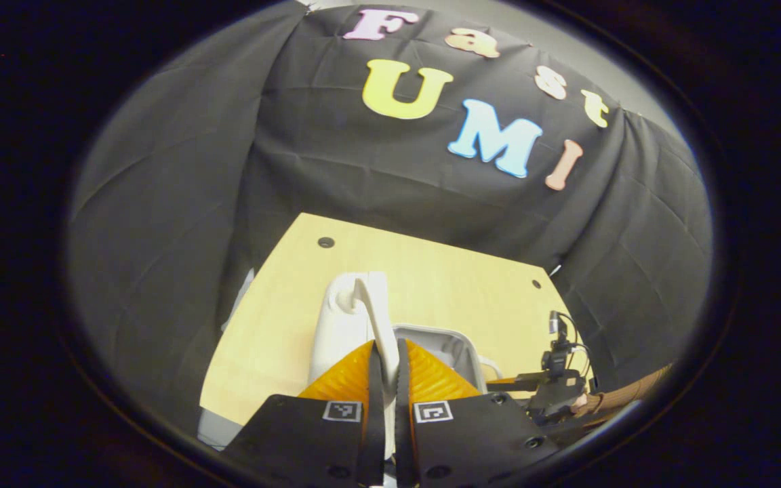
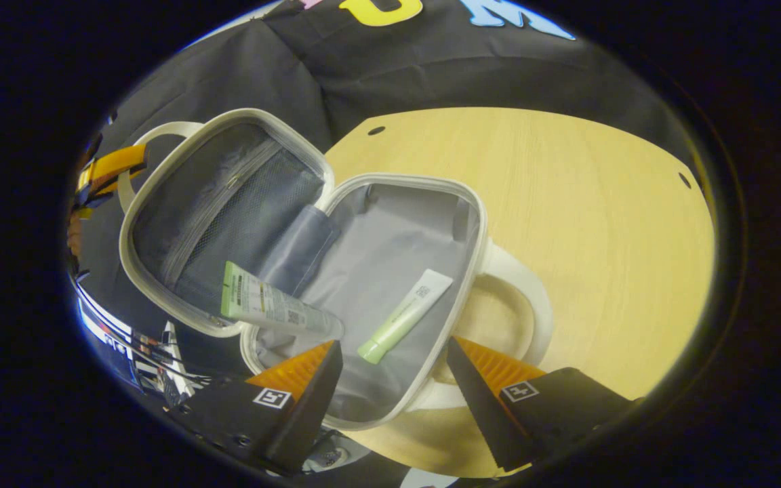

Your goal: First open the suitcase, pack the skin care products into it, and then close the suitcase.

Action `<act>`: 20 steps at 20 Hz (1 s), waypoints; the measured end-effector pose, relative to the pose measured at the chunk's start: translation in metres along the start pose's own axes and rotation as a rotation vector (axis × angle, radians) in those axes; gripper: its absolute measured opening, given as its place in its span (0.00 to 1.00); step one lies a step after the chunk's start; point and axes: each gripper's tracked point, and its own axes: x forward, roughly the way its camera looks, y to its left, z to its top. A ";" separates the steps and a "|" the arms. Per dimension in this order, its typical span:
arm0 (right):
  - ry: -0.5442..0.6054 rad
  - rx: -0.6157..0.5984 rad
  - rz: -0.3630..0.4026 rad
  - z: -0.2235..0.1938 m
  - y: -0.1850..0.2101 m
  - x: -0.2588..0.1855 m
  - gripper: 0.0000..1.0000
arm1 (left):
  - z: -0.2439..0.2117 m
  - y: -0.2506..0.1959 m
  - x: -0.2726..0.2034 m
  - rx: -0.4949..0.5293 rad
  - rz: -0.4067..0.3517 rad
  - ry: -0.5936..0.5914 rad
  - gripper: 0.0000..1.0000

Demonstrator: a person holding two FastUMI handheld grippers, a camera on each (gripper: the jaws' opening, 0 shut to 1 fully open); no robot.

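Suitcase lies open, two skincare tubes inside. Left gripper pinches the lid handle; right gripper gapes empty. Closing seems next.

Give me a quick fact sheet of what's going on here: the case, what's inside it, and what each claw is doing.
case: small suitcase, open, lying on the wooden table
lid: raised, held by its handle
inside: two tubes, a larger tube at the hinge side, a small green tube on the lining
left gripper: shut on the handle
right gripper: open, empty, above the case
lid closing: not yet done
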 end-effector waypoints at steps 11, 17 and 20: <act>-0.096 0.064 -0.064 -0.001 -0.054 -0.069 0.96 | -0.110 -0.200 0.113 -0.184 -0.337 0.107 0.14; -0.178 0.221 -0.202 -0.005 -0.126 -0.121 0.96 | -0.237 -0.260 0.191 -0.063 -0.269 0.269 0.14; -0.223 0.281 -0.247 -0.011 -0.144 -0.144 0.96 | -0.228 -0.259 0.200 -0.077 -0.240 0.242 0.15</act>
